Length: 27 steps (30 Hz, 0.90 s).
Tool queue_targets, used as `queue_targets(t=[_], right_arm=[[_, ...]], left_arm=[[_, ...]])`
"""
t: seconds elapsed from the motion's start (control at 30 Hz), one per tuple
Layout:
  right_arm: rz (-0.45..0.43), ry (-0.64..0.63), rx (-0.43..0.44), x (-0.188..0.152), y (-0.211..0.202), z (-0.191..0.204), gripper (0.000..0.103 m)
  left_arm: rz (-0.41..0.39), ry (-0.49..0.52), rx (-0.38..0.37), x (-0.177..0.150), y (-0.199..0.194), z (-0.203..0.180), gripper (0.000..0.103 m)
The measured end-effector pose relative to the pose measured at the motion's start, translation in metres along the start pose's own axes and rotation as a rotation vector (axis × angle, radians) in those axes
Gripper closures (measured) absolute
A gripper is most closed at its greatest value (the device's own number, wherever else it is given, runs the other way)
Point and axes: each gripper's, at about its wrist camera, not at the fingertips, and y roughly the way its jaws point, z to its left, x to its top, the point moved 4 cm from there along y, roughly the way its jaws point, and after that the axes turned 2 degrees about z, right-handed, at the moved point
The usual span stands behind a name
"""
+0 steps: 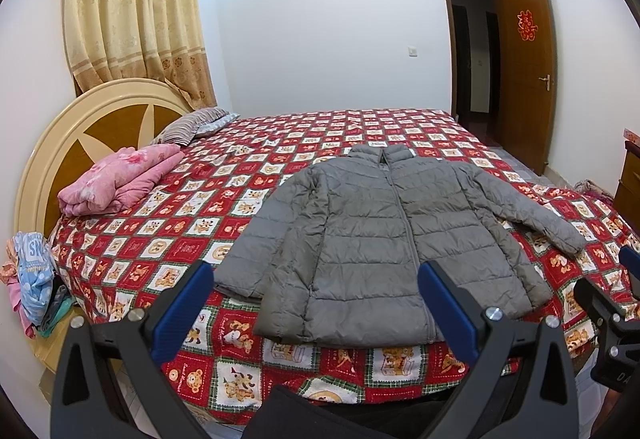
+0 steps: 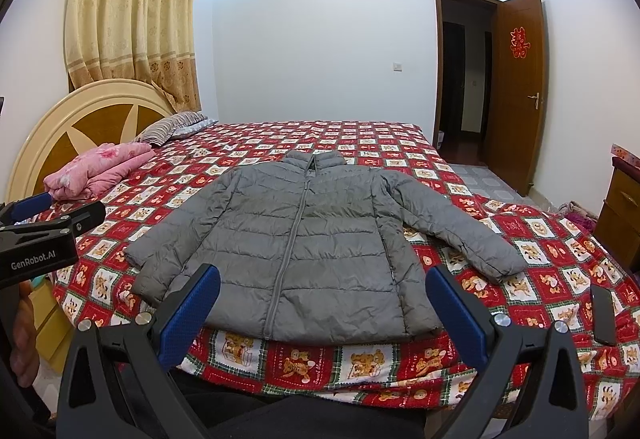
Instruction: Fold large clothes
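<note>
A grey puffer jacket (image 1: 384, 239) lies flat and zipped on the bed, collar away from me, both sleeves spread out; it also shows in the right wrist view (image 2: 304, 247). My left gripper (image 1: 316, 283) is open and empty, held above the bed's near edge just before the jacket's hem. My right gripper (image 2: 324, 287) is open and empty, also just before the hem. The left gripper's body shows at the left edge of the right wrist view (image 2: 40, 235).
The bed has a red bear-pattern quilt (image 1: 160, 247). A folded pink blanket (image 1: 120, 179) and a striped pillow (image 1: 192, 127) lie by the headboard. A black phone (image 2: 604, 315) lies on the quilt at right. Clothes pile on a nightstand (image 1: 32, 283). An open door (image 1: 524, 71) stands at right.
</note>
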Motion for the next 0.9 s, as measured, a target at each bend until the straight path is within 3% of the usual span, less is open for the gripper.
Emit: queue_targets(t=[0.9], right_arm=[[0.004,0.001,0.005,-0.002,0.0007,0.0017,0.001]], left_arm=[[-0.005,-0.003,0.0,0.0004,-0.0012,0.0074,0.0]])
